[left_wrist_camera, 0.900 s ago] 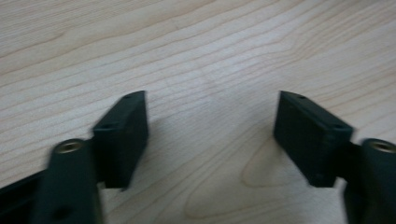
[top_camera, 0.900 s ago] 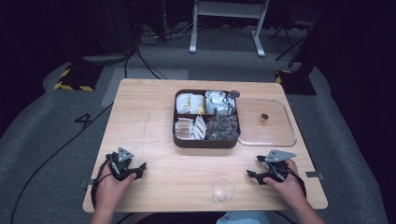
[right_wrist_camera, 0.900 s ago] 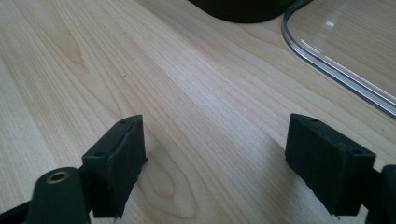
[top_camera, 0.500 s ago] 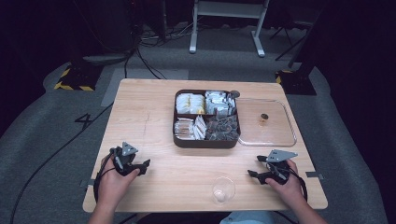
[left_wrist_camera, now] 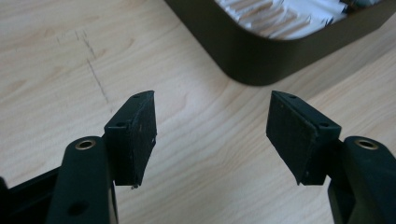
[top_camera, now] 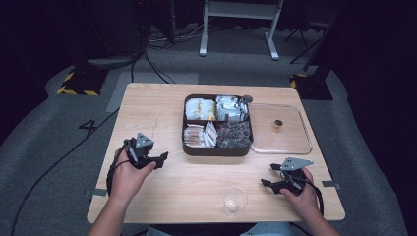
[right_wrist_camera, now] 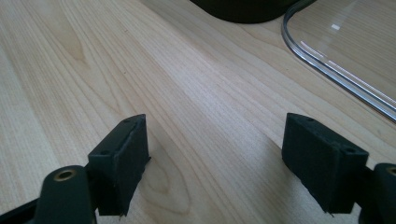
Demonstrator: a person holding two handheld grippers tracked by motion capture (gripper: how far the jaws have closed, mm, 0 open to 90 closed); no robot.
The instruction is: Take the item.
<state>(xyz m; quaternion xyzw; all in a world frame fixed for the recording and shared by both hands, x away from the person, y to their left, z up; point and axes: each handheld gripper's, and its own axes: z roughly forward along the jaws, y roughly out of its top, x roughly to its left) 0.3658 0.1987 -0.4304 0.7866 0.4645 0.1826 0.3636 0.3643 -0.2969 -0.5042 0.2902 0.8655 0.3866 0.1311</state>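
A person is sitting at a wooden table [top_camera: 162,105] holding a gripper in each hand. The left gripper [top_camera: 156,161] is hovering over the table's left side, jaws spread wide with nothing between them, pointing toward the dark tray [top_camera: 218,149] that is lying just ahead and to its right. In the left gripper view, the tray's [left_wrist_camera: 261,60] rounded corner is sitting beyond the jaw tips, apart from them, white packets [left_wrist_camera: 280,16] showing inside. The tray is lying mid-table with four compartments of packets. A clear lid [top_camera: 282,130] is lying flat just beside the tray's right edge, a small dark knob [top_camera: 278,123] on it. The right gripper [top_camera: 272,177] is resting near the front right, jaws wide apart and gripping nothing, aimed left. In the right gripper view, the lid's [right_wrist_camera: 336,60] rim is lying ahead at right. A clear cup [top_camera: 234,199] is standing near the front edge, left of the right gripper, not touching it.
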